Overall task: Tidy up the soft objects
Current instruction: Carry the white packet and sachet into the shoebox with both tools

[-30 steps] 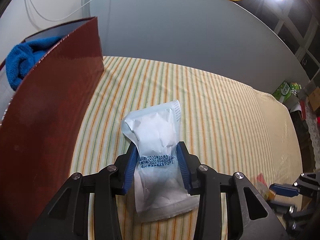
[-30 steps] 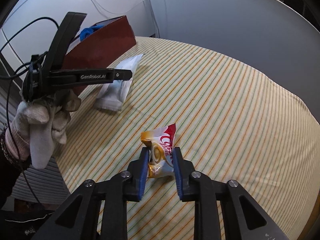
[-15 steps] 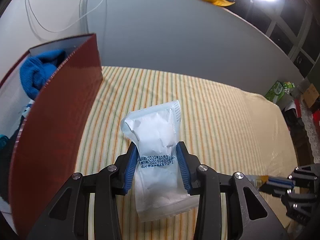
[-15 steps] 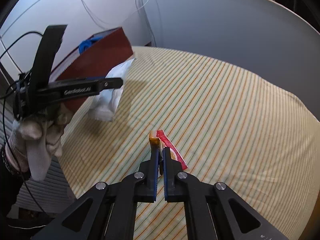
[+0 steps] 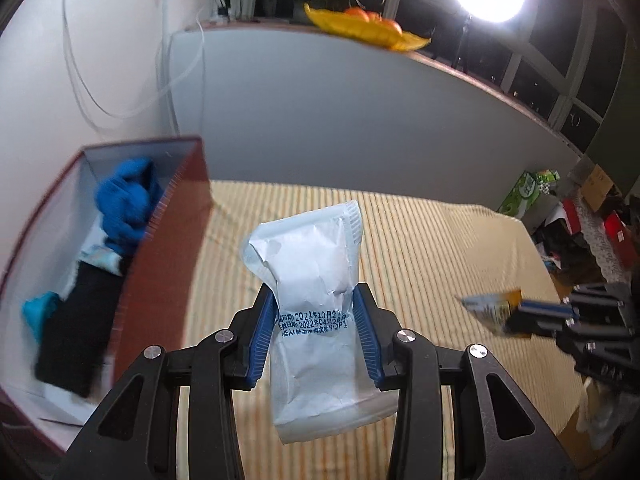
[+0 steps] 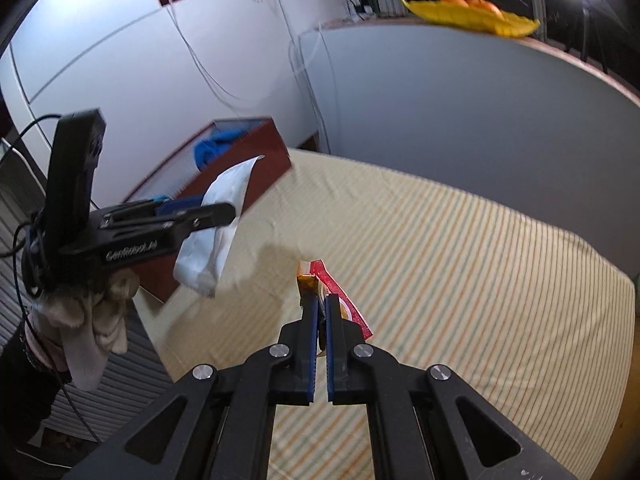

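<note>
Left hand-held gripper (image 5: pixel 316 316) clamped on white packet (image 5: pixel 316 280), raised above striped surface (image 5: pixel 440 248) beside red-brown box (image 5: pixel 168 248). Right hand-held gripper (image 6: pixel 320 300) pinching red-and-gold sachet (image 6: pixel 340 300), likewise lifted clear.

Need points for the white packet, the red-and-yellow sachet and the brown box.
white packet (image 5: pixel 316 280), left wrist view, crinkled front above the printed date.
red-and-yellow sachet (image 6: pixel 340 300), right wrist view, red edge beside the fingers.
brown box (image 6: pixel 262 168), right wrist view, outer side wall.

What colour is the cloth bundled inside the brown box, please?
Bright blue cloth in the brown box; clearest in the left wrist view.
</note>
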The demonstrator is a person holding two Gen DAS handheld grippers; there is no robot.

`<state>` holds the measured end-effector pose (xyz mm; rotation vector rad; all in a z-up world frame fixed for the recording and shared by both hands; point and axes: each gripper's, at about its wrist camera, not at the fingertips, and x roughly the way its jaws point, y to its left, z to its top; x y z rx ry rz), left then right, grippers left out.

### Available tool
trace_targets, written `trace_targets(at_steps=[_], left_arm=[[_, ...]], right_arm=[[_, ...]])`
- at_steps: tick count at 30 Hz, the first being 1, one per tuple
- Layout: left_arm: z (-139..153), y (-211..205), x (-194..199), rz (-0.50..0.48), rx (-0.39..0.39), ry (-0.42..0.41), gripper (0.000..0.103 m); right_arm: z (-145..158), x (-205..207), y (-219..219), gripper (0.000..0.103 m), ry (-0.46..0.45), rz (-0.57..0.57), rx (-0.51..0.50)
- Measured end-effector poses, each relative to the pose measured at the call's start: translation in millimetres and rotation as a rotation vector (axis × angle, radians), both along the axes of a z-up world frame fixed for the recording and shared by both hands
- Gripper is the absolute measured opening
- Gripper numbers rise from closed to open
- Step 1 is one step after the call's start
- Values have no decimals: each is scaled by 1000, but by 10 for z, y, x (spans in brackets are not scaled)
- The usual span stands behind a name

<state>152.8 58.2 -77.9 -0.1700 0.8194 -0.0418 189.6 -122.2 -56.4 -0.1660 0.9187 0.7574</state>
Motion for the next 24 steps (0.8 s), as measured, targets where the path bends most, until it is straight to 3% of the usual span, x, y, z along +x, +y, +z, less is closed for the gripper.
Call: trace_targets(at_steps=[8, 15, 24], left_arm=[[316, 574, -329, 84, 29, -59, 38], [396, 1185, -597, 208, 78, -86, 38], [235, 1694, -737, 294, 118, -53, 38]], right_arm=[[389, -4, 478, 3, -53, 69, 54], [680, 64, 1244, 3, -73, 167, 98], [628, 102, 2283, 3, -76, 273, 72]])
